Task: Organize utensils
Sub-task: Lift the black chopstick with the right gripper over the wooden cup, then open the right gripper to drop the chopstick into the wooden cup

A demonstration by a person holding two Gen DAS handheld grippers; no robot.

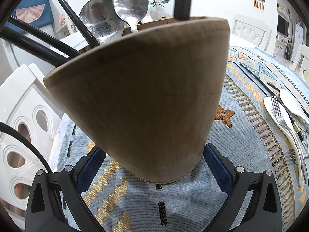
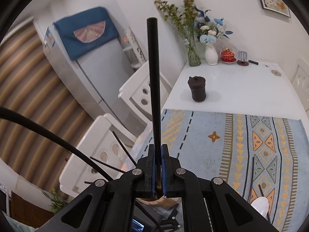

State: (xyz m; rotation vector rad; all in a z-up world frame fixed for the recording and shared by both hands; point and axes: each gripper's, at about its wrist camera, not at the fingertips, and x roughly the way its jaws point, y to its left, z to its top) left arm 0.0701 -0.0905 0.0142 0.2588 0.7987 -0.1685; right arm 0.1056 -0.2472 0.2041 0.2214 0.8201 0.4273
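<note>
Right wrist view showed the right tongs [image 2: 158, 166] clamped narrow on a black chopstick [image 2: 154, 81] pointing away, above the desk [image 2: 222, 135]. Left tongs [image 1: 154, 166] stood wide around the wooden holder [image 1: 139, 100], pads seemingly steadying its base. Best practice: align the stick over the rim, lower it between the spoons [image 1: 115, 13], then release.

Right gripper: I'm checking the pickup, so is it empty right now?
No, the right gripper is shut on a black chopstick that sticks out forward between its pads.
</note>
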